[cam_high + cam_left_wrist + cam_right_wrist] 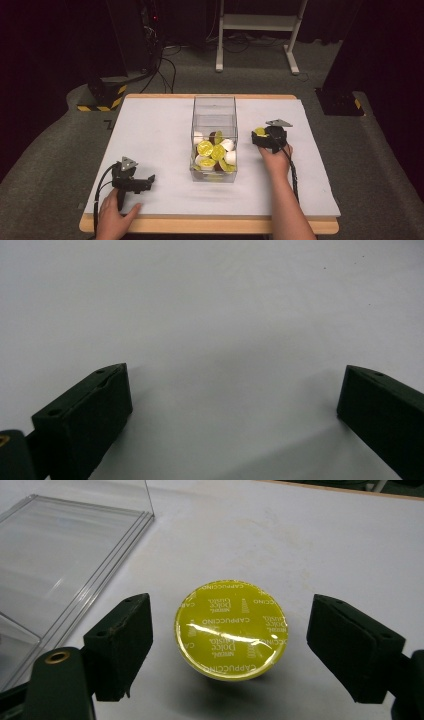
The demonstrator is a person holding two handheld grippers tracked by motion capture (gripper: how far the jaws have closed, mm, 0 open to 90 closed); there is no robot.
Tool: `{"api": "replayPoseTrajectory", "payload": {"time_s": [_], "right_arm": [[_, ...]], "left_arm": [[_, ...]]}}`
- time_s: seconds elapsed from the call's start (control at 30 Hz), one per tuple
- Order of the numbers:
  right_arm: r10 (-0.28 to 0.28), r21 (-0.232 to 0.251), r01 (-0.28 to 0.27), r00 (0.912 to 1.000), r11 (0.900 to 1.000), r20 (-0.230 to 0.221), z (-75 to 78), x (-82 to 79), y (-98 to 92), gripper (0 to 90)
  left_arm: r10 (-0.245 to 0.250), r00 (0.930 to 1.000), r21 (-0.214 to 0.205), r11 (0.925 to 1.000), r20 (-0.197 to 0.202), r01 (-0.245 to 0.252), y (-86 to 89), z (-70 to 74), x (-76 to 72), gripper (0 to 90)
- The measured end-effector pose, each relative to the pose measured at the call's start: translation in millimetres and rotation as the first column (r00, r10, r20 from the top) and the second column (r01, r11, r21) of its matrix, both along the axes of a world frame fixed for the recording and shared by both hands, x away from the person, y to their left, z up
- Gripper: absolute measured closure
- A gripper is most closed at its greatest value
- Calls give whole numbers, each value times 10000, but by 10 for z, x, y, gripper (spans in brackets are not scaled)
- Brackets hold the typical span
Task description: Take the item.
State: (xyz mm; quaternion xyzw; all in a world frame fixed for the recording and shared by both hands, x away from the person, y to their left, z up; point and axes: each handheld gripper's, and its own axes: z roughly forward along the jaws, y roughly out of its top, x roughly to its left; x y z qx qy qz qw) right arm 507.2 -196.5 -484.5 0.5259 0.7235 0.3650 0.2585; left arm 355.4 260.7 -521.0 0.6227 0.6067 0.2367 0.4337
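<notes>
- A white table (150, 130) is seen from above, with a clear plastic box (214, 107) standing at its centre, partly filled with yellow-lidded and white coffee capsules (216, 152).
- The right gripper (264, 139) is held at three o'clock of the box, just beside it.
- Its jaws are spread apart, and a yellow-lidded capsule (231, 629) is seen standing between them on the table, lid up, with a gap on each side.
- The left gripper (142, 184) is rested on the table at about eight o'clock of the box, well apart from it.
- Its jaws are spread wide, with bare table between them.
</notes>
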Motion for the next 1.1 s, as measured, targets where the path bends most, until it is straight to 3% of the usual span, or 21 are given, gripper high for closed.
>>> {"api": "replayPoseTrajectory", "payload": {"time_s": [0.67, 1.1], "right_arm": [[217, -46, -215, 9984, 9998, 526, 178, -201, 43, 147], [404, -92, -398, 9965, 9992, 735, 267, -459, 81, 144]], "left_arm": [[-36, 10000, 30, 10000, -25, 36, 5, 2, 0, 12], [-29, 10000, 26, 10000, -23, 29, 5, 2, 0, 12]]}}
